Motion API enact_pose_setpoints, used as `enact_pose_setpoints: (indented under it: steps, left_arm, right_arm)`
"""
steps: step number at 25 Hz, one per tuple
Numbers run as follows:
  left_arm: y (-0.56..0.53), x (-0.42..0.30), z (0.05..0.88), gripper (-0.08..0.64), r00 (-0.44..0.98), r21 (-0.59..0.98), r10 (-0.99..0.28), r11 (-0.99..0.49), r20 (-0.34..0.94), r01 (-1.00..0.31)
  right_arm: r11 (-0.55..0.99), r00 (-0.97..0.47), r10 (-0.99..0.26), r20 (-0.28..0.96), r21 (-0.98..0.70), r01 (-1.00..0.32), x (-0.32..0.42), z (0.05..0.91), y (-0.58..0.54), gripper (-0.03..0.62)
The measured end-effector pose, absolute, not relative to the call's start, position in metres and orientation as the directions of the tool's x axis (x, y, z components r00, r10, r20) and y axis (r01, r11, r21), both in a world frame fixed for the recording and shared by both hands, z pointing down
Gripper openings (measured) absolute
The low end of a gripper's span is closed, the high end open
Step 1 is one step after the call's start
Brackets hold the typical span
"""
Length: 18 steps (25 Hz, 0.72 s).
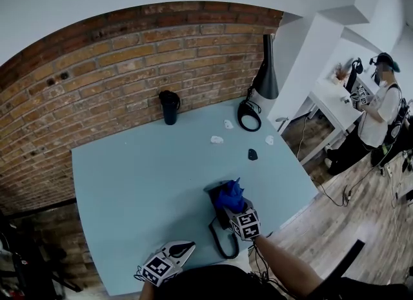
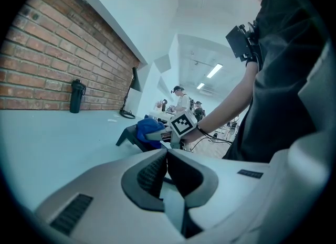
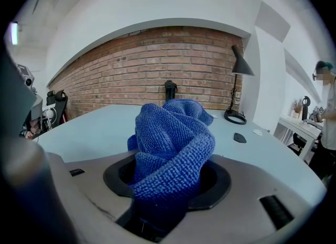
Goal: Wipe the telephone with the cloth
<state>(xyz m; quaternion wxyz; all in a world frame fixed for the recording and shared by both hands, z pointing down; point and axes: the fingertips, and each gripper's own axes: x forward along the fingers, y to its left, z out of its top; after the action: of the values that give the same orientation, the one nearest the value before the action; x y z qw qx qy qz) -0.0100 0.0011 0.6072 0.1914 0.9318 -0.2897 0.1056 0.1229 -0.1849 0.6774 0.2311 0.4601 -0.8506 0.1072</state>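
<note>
Two tools. Right tool [image 3: 168, 185] clamped on blue cloth [image 3: 170, 143], which seems to rest on telephone [image 1: 213, 191] under its tip; wiping apparently in hand. Left tool [image 2: 167, 156]: jaws together, empty. Next: firm strokes across it.

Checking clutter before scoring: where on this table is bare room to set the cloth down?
The left half of the table is bare, from the bottle by the brick wall to the left gripper at the front edge. Crowded: the right side, with lamp base, white scraps and a small dark object behind, and telephone, cloth and right gripper in front.
</note>
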Motion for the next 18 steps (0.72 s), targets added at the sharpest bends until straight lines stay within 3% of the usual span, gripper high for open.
enact_pose_setpoints:
  steps: [18]
  left_arm:
    - [0.002, -0.009, 0.608, 0.000, 0.814, 0.299, -0.491, -0.763, 0.309, -0.574]
  right_arm:
    - [0.564, -0.475, -0.705, 0.527, 0.009, -0.826, 0.127, 0.692, -0.152, 0.224]
